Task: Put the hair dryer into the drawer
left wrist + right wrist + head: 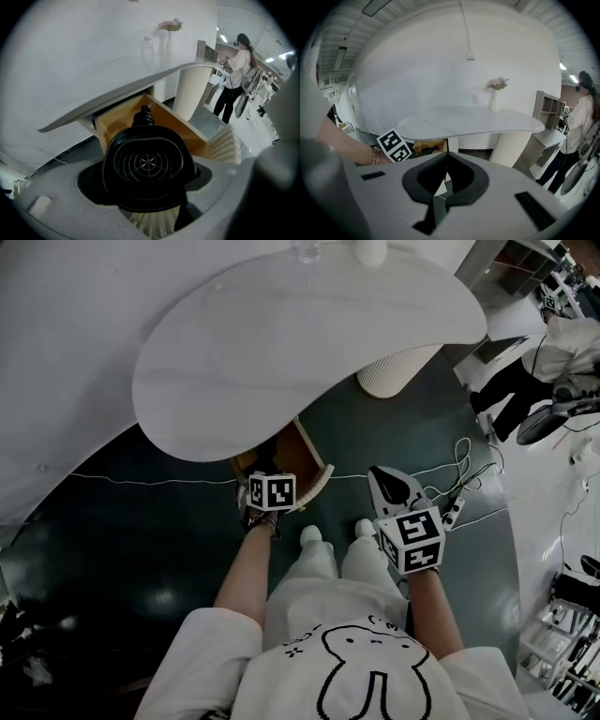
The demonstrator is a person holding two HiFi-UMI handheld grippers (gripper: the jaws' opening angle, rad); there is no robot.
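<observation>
Entry, largest first. White table (281, 343), with its wooden drawer (180, 126) open under the near edge. My left gripper (270, 486) is at the drawer's front edge, jaws clamped on the black hair dryer (147, 161). The dryer's grille faces the camera and its far end is at the drawer's mouth. My right gripper (447, 157) is off the drawer's right side, jaws closed together with nothing between them.

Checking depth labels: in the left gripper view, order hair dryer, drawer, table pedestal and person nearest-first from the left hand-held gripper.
1. hair dryer, in the jaws
2. drawer, open, just behind
3. table pedestal, right of drawer
4. person, far right background
</observation>
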